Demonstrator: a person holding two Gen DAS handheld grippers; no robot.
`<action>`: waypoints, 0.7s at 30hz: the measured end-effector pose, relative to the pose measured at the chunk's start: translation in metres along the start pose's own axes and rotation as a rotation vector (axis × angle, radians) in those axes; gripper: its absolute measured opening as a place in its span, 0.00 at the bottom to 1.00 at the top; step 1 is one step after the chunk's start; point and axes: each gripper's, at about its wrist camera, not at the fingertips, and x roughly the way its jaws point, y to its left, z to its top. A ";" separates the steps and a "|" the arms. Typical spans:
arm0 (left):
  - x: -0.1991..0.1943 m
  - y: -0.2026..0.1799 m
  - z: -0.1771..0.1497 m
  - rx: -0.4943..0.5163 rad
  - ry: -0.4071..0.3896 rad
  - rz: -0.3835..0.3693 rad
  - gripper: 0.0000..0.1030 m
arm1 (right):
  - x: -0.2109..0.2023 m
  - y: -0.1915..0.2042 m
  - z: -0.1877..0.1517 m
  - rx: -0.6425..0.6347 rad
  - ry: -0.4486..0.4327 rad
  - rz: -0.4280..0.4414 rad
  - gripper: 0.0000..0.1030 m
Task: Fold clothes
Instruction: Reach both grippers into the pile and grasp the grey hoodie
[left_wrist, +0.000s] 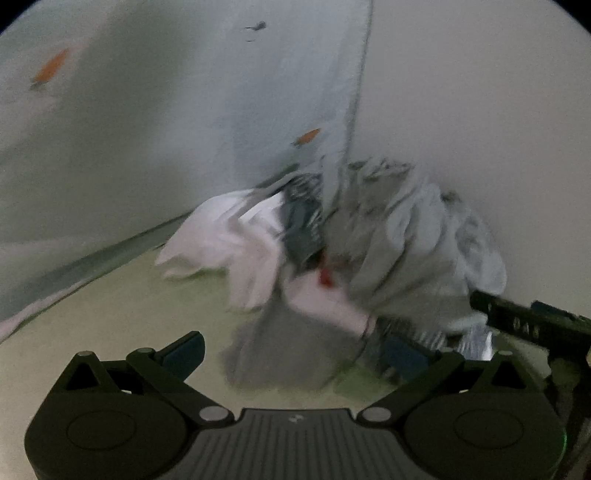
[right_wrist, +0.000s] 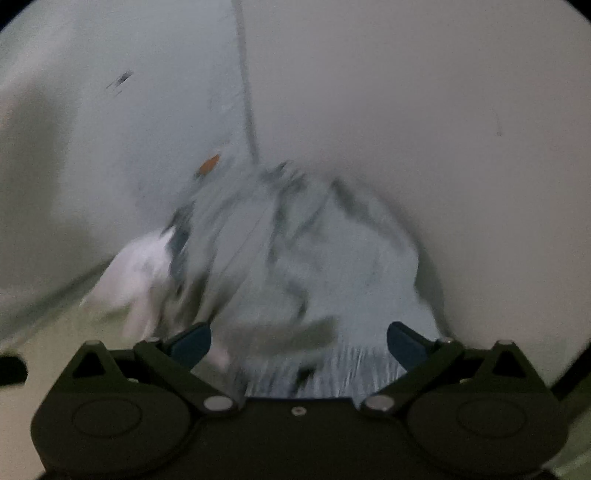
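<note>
A heap of clothes (left_wrist: 351, 240) lies in the corner where two walls meet: a white garment (left_wrist: 229, 243) on the left, a dark striped piece (left_wrist: 303, 221) in the middle, pale grey cloth (left_wrist: 424, 236) on the right. A grey piece (left_wrist: 280, 350) spreads toward my left gripper (left_wrist: 295, 354), which is open and holds nothing. The right gripper (left_wrist: 517, 317) shows at the right edge of the left wrist view. In the blurred right wrist view, my right gripper (right_wrist: 299, 343) is open, close over pale grey and striped cloth (right_wrist: 332, 362), with the white garment (right_wrist: 140, 273) to its left.
The clothes rest on a pale yellow-green surface (left_wrist: 110, 317). A grey-blue wall panel (left_wrist: 147, 129) with orange marks (left_wrist: 50, 70) rises on the left, a plain off-white wall (left_wrist: 480, 129) on the right. Open surface lies to the left of the heap.
</note>
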 end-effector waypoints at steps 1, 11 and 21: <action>0.013 -0.005 0.013 0.007 0.002 -0.021 1.00 | 0.014 -0.005 0.013 0.019 -0.017 -0.016 1.00; 0.152 -0.066 0.100 0.114 0.033 -0.250 0.98 | 0.137 -0.047 0.069 0.219 0.029 -0.026 1.00; 0.207 -0.078 0.094 0.030 0.061 -0.373 0.58 | 0.168 -0.041 0.067 0.217 0.108 0.018 0.83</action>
